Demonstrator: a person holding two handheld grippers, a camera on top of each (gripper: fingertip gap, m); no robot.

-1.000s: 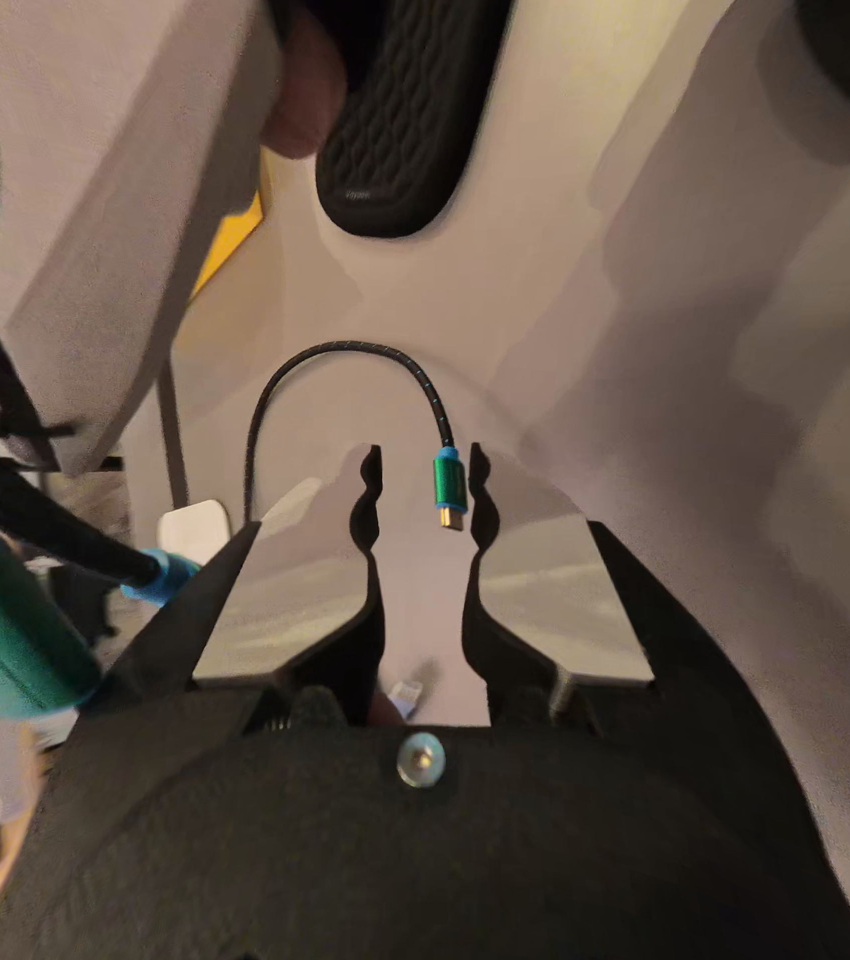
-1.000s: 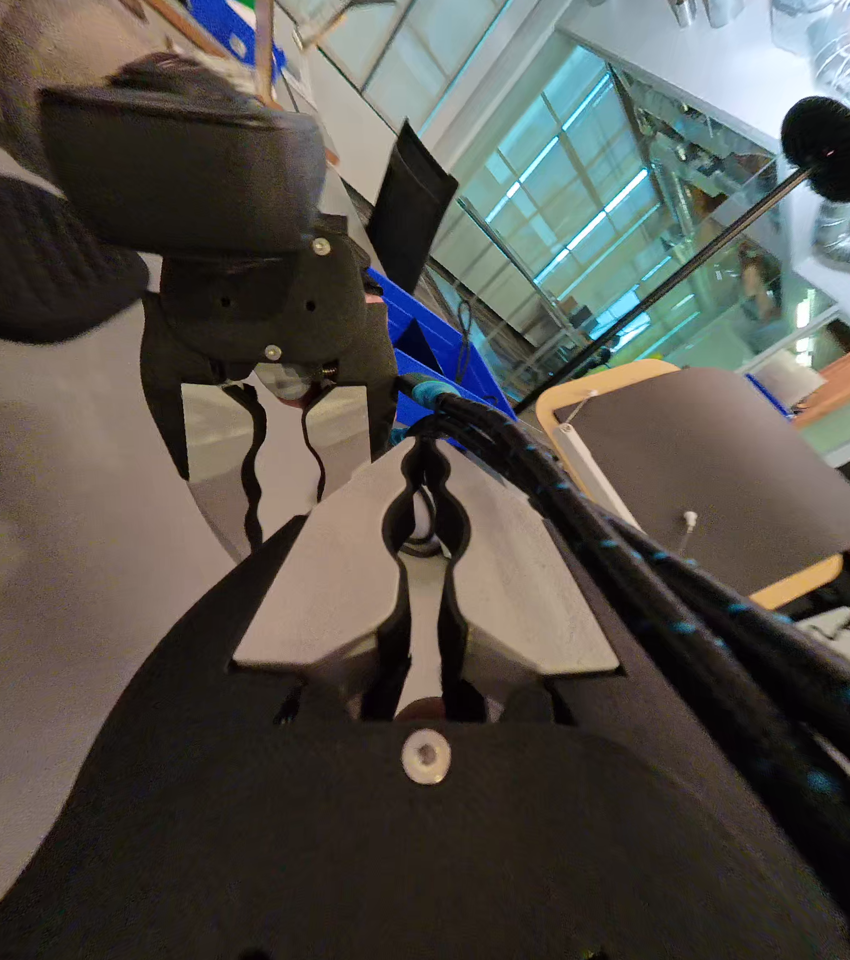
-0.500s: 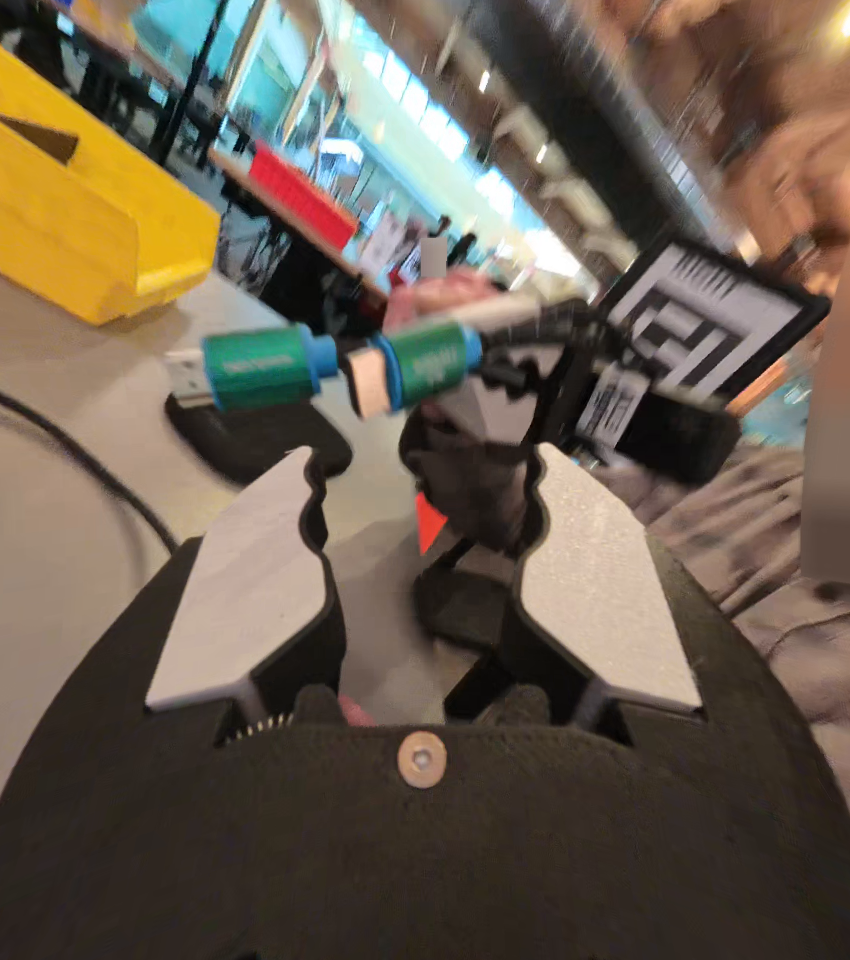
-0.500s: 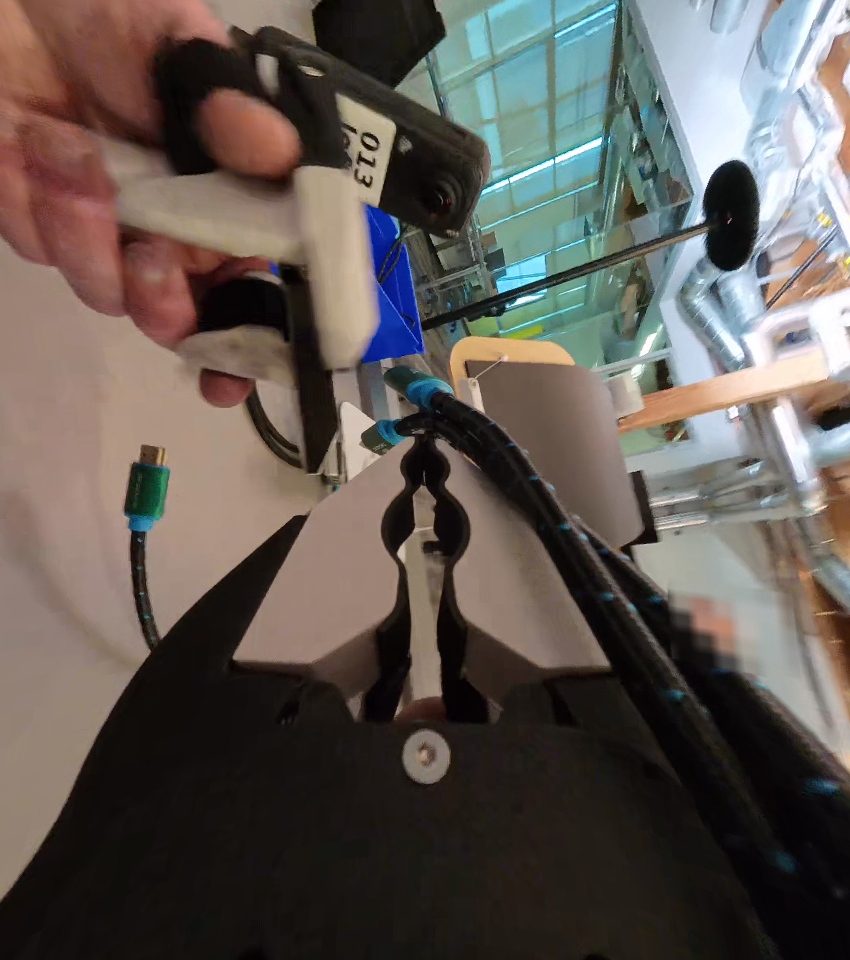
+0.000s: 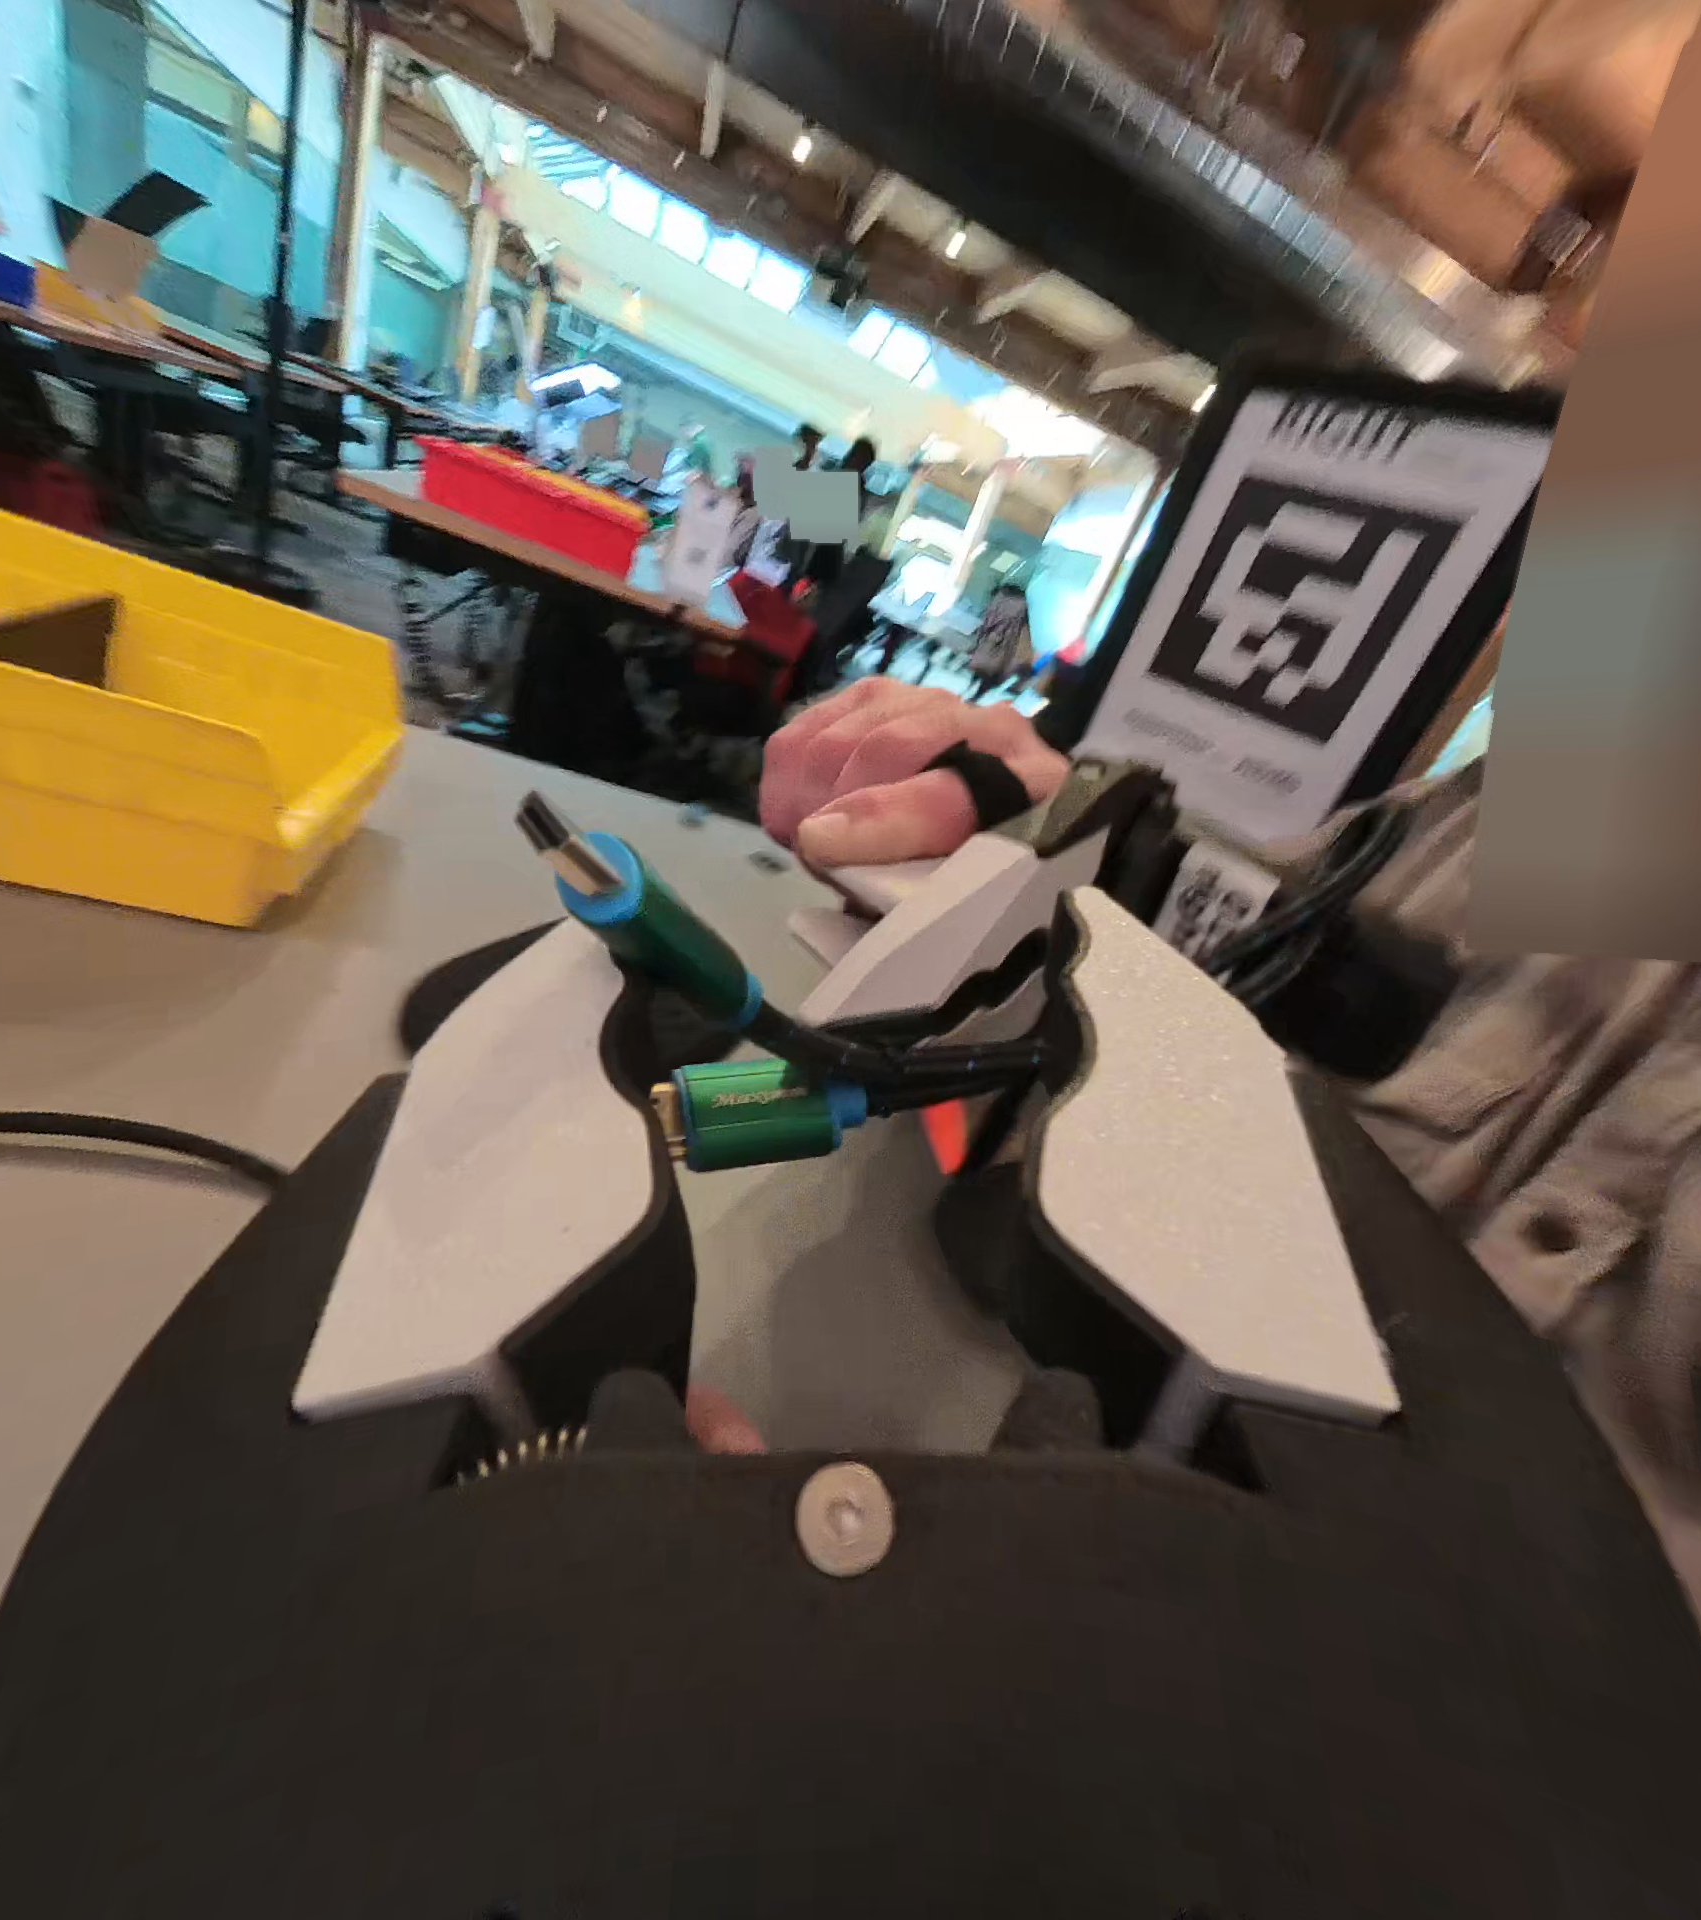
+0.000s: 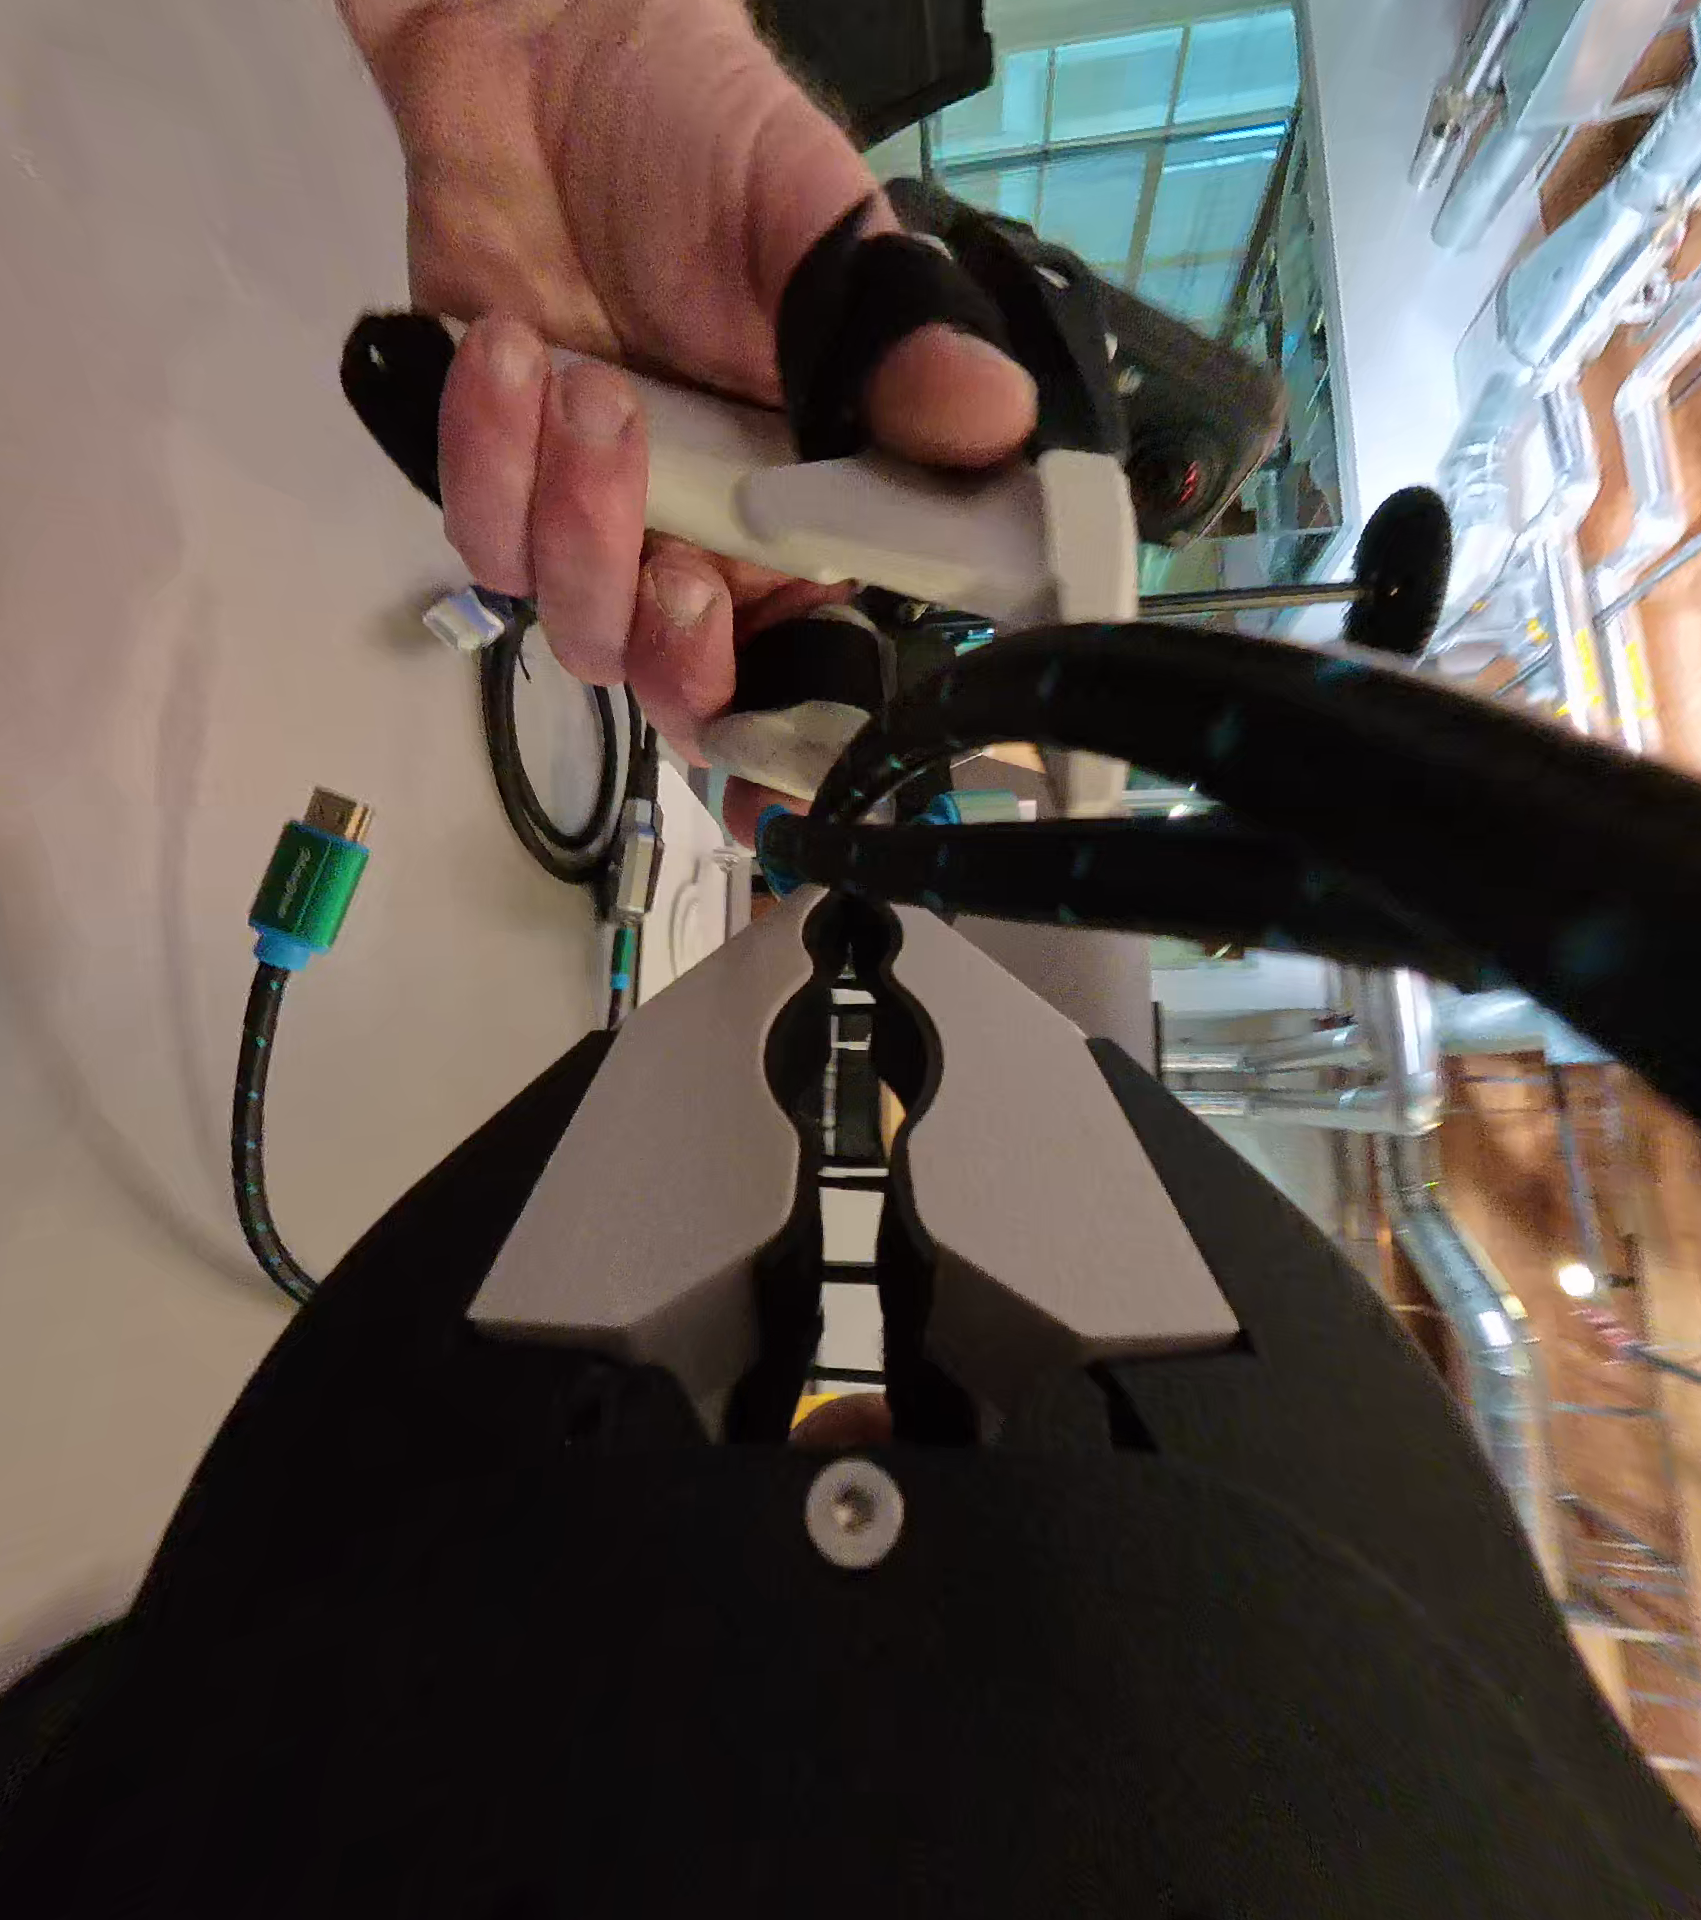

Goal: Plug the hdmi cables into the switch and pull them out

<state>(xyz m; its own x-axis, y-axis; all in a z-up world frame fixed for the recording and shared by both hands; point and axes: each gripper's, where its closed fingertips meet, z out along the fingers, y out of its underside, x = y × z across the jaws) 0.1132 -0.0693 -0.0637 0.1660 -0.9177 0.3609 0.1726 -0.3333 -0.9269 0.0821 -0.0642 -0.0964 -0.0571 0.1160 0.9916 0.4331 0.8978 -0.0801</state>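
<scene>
My right gripper (image 6: pixel 851 902) is shut on two black braided HDMI cables (image 6: pixel 1085 862) just behind their plugs. In the left wrist view it (image 5: pixel 825 1013) points toward me, held by a hand (image 5: pixel 877 769). Its two green plugs stick out: one (image 5: pixel 659 925) tilts up to the left, the other (image 5: pixel 758 1117) lies level. My left gripper (image 5: pixel 825 925) is open and empty, with its fingers on either side of these plugs. A third green plug (image 6: pixel 311 883) lies loose on the table. A white box (image 6: pixel 690 914), perhaps the switch, is mostly hidden behind my right fingers.
A yellow bin (image 5: pixel 98 748) stands on the grey table (image 5: pixel 98 1039) at the left. A black-and-white marker board (image 5: pixel 1313 623) is behind the right gripper. A coiled cable with a silver plug (image 6: pixel 640 852) lies by the hand holding the left gripper (image 6: pixel 617 312).
My left gripper swung up from looking down at the table plug to face the right gripper. The two held plugs now sit between its open fingers. The right gripper stays shut on the cables.
</scene>
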